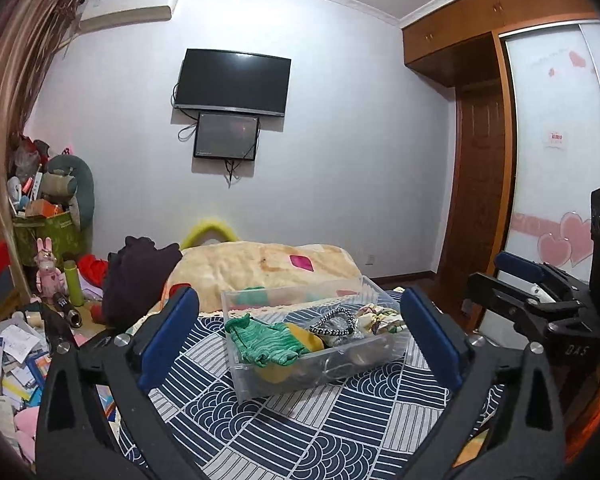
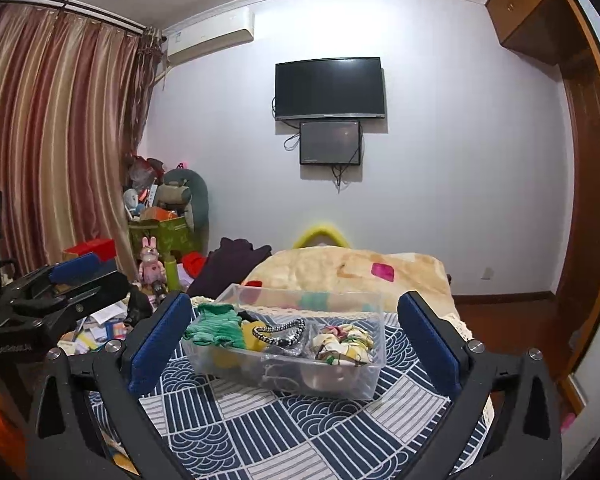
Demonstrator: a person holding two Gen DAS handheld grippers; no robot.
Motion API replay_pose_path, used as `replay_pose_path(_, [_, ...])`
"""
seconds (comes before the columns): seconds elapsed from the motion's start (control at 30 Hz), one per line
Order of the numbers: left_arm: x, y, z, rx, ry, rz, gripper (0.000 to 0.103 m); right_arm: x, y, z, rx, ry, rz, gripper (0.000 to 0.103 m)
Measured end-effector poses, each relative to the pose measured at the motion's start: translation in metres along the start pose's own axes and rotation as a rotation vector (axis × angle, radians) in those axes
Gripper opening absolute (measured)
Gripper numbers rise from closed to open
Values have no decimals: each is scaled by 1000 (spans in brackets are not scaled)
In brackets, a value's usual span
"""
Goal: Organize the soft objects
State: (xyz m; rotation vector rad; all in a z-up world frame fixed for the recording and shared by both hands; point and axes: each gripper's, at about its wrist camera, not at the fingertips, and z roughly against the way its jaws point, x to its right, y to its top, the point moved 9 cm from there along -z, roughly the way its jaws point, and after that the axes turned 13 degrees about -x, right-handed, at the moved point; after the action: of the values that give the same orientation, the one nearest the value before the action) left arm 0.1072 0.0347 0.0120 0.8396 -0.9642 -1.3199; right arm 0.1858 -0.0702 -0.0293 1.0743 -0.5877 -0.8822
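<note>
Both grippers poised with jaws wide over a clear bin of soft items on the bed.

Nearest, the left gripper (image 1: 300, 340) and right gripper (image 2: 296, 344) each hold their blue-padded jaws wide apart and grip nothing. Just ahead at 12 o'clock, on the blue-and-white patterned bedspread (image 2: 300, 432), sits the clear plastic bin (image 2: 284, 376), rigid and see-through. Inside lie a ribbed green knit piece (image 2: 216, 328) at 10 o'clock, a black-and-white beaded band (image 2: 280, 330) in the middle, and a floral fabric scrunchie (image 2: 344, 344) at 2 o'clock. A good grasp probably means pinching one limp item at its bunched middle, clear of the bin wall. Farther off lies a cream blanket (image 2: 340, 272), then the wall-mounted TV (image 2: 328, 88).
</note>
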Motion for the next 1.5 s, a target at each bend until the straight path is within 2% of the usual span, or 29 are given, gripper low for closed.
replay_pose_path(0.47, [5,-10,-2,-6,16,-14,103,5,-5,5,2,-7,-27,103])
replay_pose_path(1.5, [8,-9,1,-4,14,-13,103,4,-3,12,9,-10,-32,103])
